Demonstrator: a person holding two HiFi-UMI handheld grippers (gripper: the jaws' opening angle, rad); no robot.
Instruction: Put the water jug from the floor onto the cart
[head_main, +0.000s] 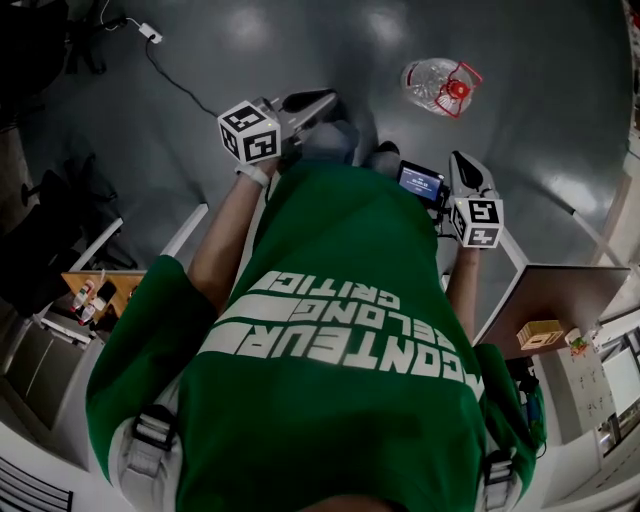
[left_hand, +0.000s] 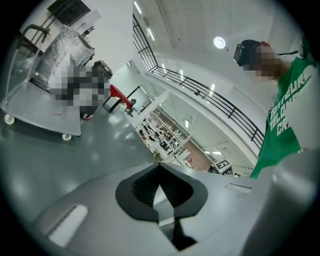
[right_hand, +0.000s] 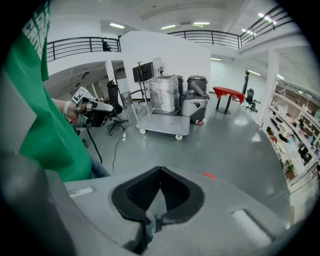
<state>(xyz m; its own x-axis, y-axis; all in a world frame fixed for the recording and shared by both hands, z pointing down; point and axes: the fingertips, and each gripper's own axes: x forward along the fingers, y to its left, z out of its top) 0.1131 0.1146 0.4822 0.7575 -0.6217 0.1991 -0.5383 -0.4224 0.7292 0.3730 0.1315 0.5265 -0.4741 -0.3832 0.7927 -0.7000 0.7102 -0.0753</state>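
Floor (head_main: 300, 40) status: water jug (head_main: 440, 87) not yet on cart (right_hand: 162, 125)

Grey polished floor carries the clear, red-capped water jug ahead of the person (head_main: 340, 330), forward of the right tongs (right_hand: 160, 171) and well apart from both tools. Left tongs (left_hand: 160, 166) are closed tip to tip with nothing between them; right tongs likewise. The wheeled cart stands across the room, bearing a wrapped load (right_hand: 164, 92)
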